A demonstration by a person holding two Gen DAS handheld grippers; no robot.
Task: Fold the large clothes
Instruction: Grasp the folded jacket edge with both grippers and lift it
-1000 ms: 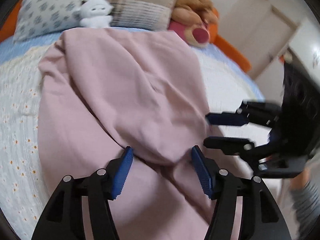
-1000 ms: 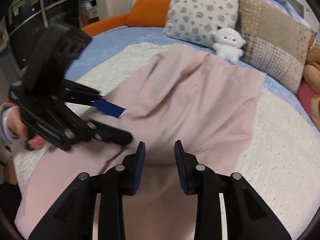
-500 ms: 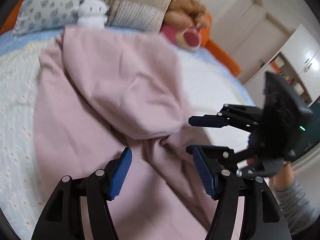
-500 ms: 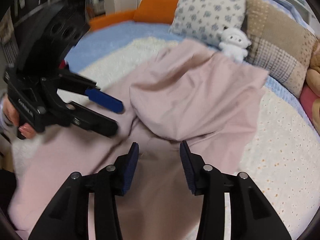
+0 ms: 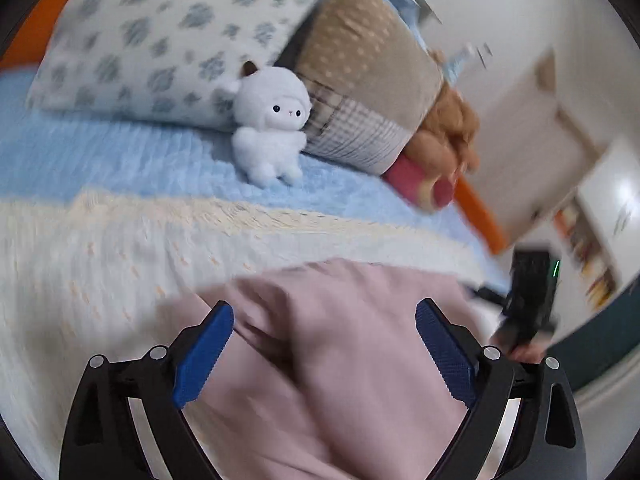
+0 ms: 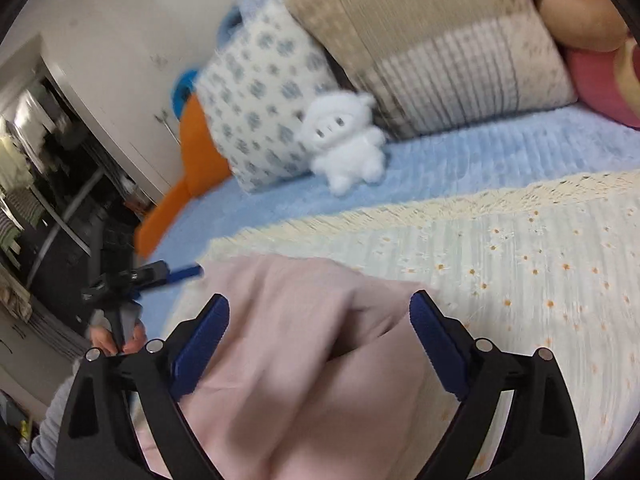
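A large pink garment (image 5: 340, 360) lies bunched on the cream blanket (image 5: 120, 248), its far edge just beyond my fingertips. My left gripper (image 5: 324, 344) hangs over it with blue pads (image 5: 204, 356) spread wide and still opening. The cloth passes under and between the pads, which do not press on it. My right gripper (image 6: 320, 340) stands the same way over the garment (image 6: 304, 360), jaws opening, pads (image 6: 436, 344) clear of the cloth. Both views are blurred. The left gripper (image 6: 160, 274) also shows at the left edge of the right wrist view.
A white plush (image 5: 272, 128) sits on the blue sheet (image 5: 100, 152) against a patterned pillow (image 5: 160, 40) and a beige pillow (image 5: 368, 80). A brown and pink plush bear (image 5: 444, 148) lies to the right. Orange bed edge (image 6: 192, 184), shelves and a wall stand beyond.
Both grippers' jaws have spread much wider. Both views have swung toward the pillows. The pink cloth that reached the white plush now ends on the cream blanket, well short of it.
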